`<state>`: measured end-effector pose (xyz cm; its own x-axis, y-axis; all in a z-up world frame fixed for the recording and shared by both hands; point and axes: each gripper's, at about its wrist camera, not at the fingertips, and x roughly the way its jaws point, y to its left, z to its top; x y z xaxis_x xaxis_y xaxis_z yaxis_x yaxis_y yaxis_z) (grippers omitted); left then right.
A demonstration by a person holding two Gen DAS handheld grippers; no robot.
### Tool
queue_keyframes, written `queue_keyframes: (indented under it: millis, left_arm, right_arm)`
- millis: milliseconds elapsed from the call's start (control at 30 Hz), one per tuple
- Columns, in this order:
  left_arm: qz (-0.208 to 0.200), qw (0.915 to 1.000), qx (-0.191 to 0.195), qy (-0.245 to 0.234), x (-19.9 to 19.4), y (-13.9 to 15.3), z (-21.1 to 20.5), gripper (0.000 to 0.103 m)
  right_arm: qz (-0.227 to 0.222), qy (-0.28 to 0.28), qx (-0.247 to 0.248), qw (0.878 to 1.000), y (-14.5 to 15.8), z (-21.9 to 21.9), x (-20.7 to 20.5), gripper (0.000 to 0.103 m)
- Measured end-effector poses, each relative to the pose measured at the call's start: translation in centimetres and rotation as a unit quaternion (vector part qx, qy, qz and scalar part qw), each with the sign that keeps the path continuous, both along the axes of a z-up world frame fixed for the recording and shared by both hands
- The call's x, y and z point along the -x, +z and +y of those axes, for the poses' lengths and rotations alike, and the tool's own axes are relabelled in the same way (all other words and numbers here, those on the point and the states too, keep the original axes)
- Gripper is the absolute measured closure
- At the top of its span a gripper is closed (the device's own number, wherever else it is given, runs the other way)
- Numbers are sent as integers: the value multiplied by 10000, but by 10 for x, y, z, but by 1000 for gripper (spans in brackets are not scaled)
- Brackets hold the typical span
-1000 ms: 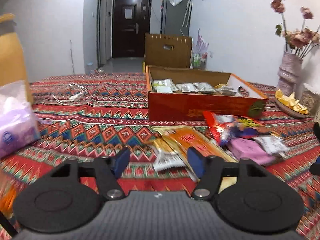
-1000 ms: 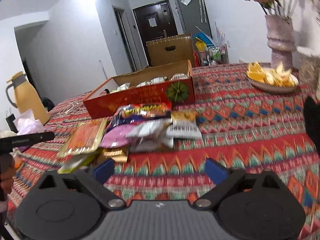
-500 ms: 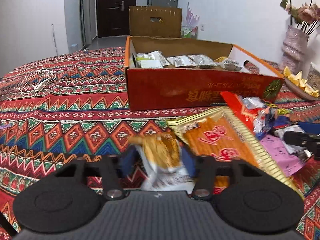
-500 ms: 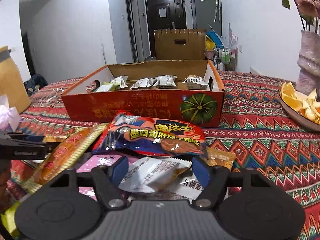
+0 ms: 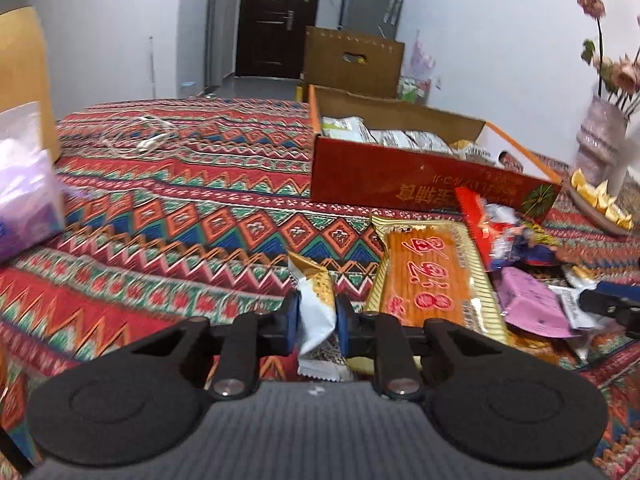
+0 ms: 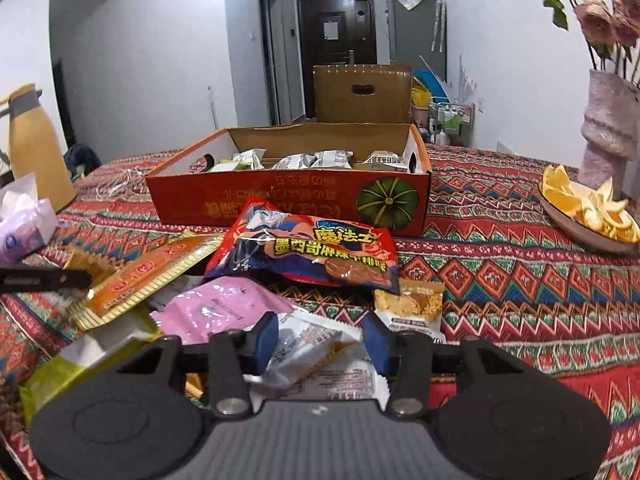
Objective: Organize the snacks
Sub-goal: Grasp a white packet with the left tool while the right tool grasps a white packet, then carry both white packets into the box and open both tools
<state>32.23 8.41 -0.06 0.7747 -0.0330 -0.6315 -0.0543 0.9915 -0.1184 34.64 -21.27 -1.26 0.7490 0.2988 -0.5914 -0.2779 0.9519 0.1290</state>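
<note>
Gold-white packet upright, apparently pinched, left gripper

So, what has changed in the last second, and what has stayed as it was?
The left gripper moved forward to the snack pile and closed on a small gold-and-white packet, which it now holds. The right gripper came down to the pile and narrowed around a white packet, but the jaws are not yet shut on it. The red box with its packets, the orange flat pack and the red bag stayed.
</note>
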Motion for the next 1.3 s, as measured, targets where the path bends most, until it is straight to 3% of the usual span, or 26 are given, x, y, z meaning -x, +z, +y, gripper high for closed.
queue_keyframes:
  millis: [133, 333, 400, 500, 567, 633, 700, 733, 767, 833, 933, 1067, 1300]
  left_arm:
    - [-258, 9996, 111, -2, 28, 19, -2, 84]
    - [-482, 9982, 255, -243, 65, 38, -19, 84]
    - [-525, 9972, 324, -413, 76, 40, -28, 84]
    - [-496, 9963, 385, -580, 87, 37, -40, 84]
    - [-430, 9958, 407, -699, 92, 32, -48, 84]
    - [-352, 9954, 435, -783, 94, 27, -53, 84]
    - [-276, 9947, 479, -863, 95, 23, -57, 84]
    - [-254, 9946, 487, -879, 95, 21, -58, 84]
    - [-237, 9946, 486, -886, 95, 20, -59, 84]
    - [-234, 9945, 497, -896, 96, 18, -60, 84]
    - [-258, 9946, 525, -860, 101, 19, -57, 84]
    - [-285, 9954, 498, -768, 110, 23, -50, 84]
    - [-196, 9945, 565, -864, 122, 22, -54, 84]
  right_arm:
    - [90, 124, -210, 9997, -9, 14, -1, 44]
    - [-38, 186, -42, 9998, -10, 23, 11, 44]
    - [95, 647, 32, 9979, -9, 26, 21, 47]
    - [61, 896, 408, 9951, -7, 29, 46, 54]
    - [233, 1040, 497, 9931, -9, 26, 61, 67]
    - [287, 1095, 410, 9927, -7, 20, 74, 72]
    - [139, 1022, 340, 9941, -2, 17, 84, 67]
    - [114, 968, 183, 9951, 2, 14, 85, 55]
    - [105, 904, -33, 9958, 5, 12, 84, 35]
    - [58, 826, -481, 9954, 8, 15, 81, 19]
    - [43, 1062, -208, 9941, 2, 42, 74, 27]
    - [92, 1233, 451, 9913, -16, 72, 73, 51]
    - [133, 1033, 424, 9937, -15, 41, 110, 60]
